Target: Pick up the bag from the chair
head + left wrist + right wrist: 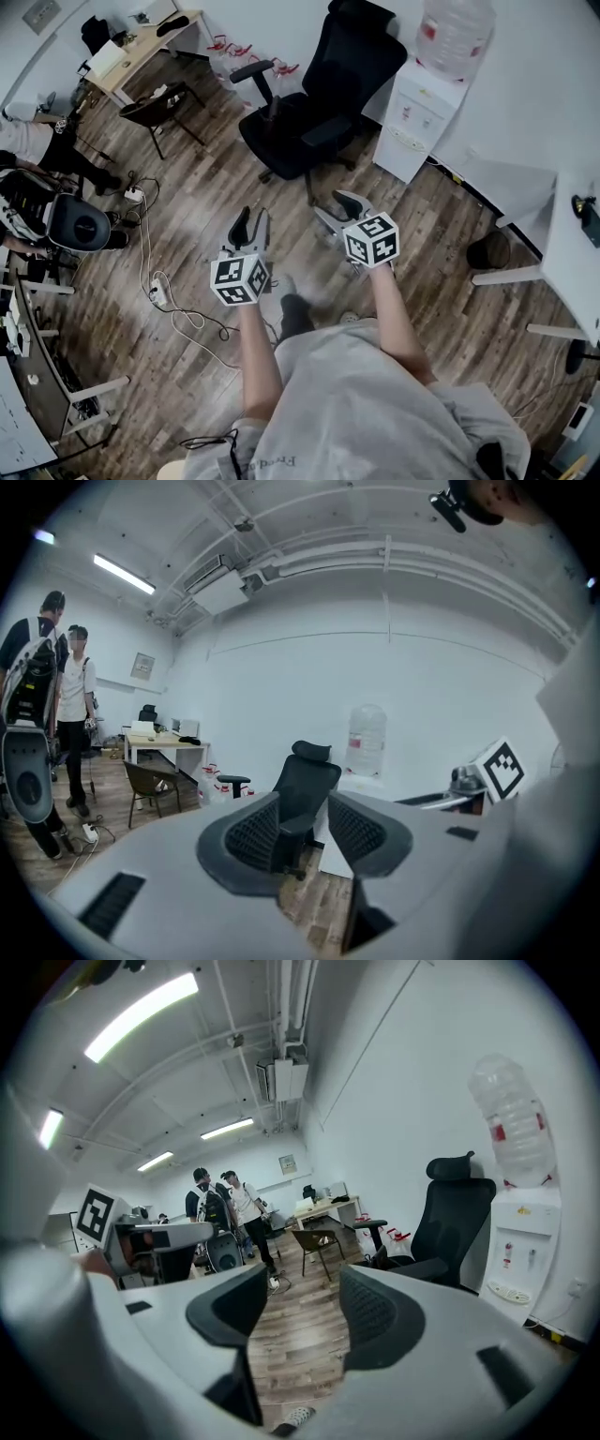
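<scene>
A black office chair (309, 103) stands on the wooden floor ahead of me, near the white wall. A dark lump (275, 114) lies on its seat, hard to tell apart from the black upholstery. Both grippers hang above the floor short of the chair. My left gripper (251, 220) is open with nothing between its fingers. My right gripper (336, 206) is also open and empty. In the left gripper view the chair (305, 780) shows through the gap of the left gripper (305, 822). In the right gripper view the chair (455, 1213) stands to the right of the right gripper (300, 1312).
A white water dispenser (422, 117) stands right of the chair. A brown chair (155, 108) and a desk (141, 52) are at the far left. Cables (155, 281) trail over the floor at left. A dark bin (487, 251) and white table (572, 253) are at right. People (225, 1208) stand farther off.
</scene>
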The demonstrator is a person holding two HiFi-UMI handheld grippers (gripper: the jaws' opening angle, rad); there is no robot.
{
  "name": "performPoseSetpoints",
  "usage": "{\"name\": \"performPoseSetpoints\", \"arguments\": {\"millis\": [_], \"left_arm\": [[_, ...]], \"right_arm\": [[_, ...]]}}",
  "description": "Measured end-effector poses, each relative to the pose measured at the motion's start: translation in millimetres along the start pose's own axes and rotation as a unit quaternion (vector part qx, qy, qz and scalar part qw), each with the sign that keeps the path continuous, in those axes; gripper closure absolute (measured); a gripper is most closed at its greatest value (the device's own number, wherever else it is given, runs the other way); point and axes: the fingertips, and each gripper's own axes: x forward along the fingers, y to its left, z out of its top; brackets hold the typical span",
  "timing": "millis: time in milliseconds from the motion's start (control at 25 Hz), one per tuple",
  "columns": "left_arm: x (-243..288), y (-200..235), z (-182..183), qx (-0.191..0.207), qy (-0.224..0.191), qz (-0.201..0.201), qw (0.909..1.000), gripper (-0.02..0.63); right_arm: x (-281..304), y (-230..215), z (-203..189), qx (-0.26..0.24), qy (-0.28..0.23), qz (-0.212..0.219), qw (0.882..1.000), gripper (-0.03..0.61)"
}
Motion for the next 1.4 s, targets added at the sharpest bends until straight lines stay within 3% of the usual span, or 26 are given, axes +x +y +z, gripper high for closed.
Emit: {"name": "performPoseSetpoints", "arguments": {"millis": [320, 600, 800, 1080, 1400], "left_arm": [[46, 40, 10, -0.007, 0.026, -0.041, 0.9988, 0.361], [79, 106, 15, -0.018, 0.035, -0.062, 0.9973, 0.344], [103, 151, 5, -0.019, 0.053, -0.081, 0.9951, 0.334], [124, 236, 17, -0.026, 0.055, -0.070, 0.9957, 0.333], [140, 299, 24, -0.041, 0.047, -0.048, 0.9969, 0.333]], "right_arm": [[50, -8, 25, 0.023, -0.005, 0.005, 1.000, 0.239], [110, -8, 32, 0.055, -0.009, -0.020, 0.998, 0.198], [157, -17, 27, 0.079, 0.002, -0.047, 0.996, 0.130], [221, -21, 34, 0.094, -0.002, -0.080, 0.992, 0.110], [271, -24, 46, 0.082, 0.004, -0.095, 0.992, 0.101]]}}
